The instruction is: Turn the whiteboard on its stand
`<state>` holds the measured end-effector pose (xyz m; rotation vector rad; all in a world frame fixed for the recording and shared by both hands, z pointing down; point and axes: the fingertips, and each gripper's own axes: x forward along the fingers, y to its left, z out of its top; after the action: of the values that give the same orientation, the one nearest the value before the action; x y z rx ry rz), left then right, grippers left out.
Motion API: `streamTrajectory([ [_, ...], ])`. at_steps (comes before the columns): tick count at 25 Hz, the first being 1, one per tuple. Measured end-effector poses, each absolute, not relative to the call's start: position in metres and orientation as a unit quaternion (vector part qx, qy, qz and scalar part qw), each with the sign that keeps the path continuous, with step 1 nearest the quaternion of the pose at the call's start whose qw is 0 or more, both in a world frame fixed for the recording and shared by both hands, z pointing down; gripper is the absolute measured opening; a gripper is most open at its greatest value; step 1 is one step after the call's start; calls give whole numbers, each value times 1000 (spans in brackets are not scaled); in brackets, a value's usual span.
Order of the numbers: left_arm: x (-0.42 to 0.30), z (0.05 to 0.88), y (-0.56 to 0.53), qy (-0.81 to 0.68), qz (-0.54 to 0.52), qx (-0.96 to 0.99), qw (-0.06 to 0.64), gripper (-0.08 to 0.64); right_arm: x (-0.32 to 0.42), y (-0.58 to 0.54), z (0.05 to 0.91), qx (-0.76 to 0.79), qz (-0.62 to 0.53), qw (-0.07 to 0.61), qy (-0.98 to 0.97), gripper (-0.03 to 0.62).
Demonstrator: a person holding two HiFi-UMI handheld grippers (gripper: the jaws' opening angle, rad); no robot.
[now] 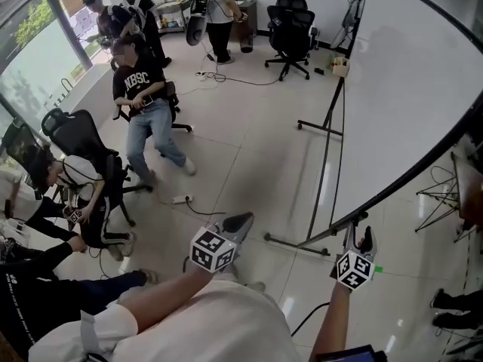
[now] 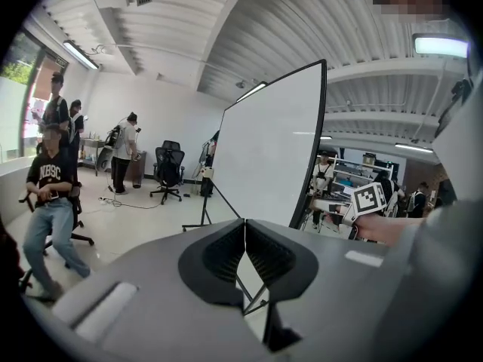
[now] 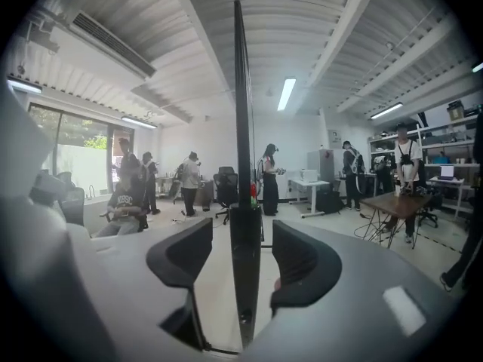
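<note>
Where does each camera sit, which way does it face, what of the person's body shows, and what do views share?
Head view: on the head, looking steeply down; both forearms, left gripper, and right gripper at the whiteboard's lower edge.
Left gripper view: on that gripper, along closed jaws toward the whiteboard's face; the right gripper shows.
Right gripper view: along open jaws, whiteboard edge between them, untouched.
Shared: all three show the whiteboard and a seated person.

whiteboard (image 1: 423, 89) cropped top and right, stand (image 1: 294, 245) partly behind it
</note>
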<state>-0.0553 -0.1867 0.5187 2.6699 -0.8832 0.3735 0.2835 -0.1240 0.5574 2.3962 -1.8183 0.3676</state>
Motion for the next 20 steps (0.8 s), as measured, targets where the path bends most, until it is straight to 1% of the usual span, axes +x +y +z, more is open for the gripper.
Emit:
streamTrajectory([
  [3, -70, 516, -187, -323, 130, 927, 142, 25, 287, -136, 580, 792, 124, 74, -593, 247],
  [6, -85, 522, -187, -338, 131, 919, 155, 25, 291, -147, 601, 794, 131, 88, -588, 247],
  [14, -101, 530, -177, -346, 150, 912, 161, 25, 300, -167, 626, 795, 143, 100, -581, 244],
  [15, -102, 530, -175, -346, 152, 912, 160, 25, 299, -167, 627, 793, 143, 101, -583, 238],
  [17, -102, 530, -174, -347, 153, 912, 159, 25, 297, -169, 629, 792, 141, 101, -585, 204],
  [20, -102, 529, -175, -350, 151, 912, 155, 25, 296, -174, 630, 795, 140, 97, -582, 204],
])
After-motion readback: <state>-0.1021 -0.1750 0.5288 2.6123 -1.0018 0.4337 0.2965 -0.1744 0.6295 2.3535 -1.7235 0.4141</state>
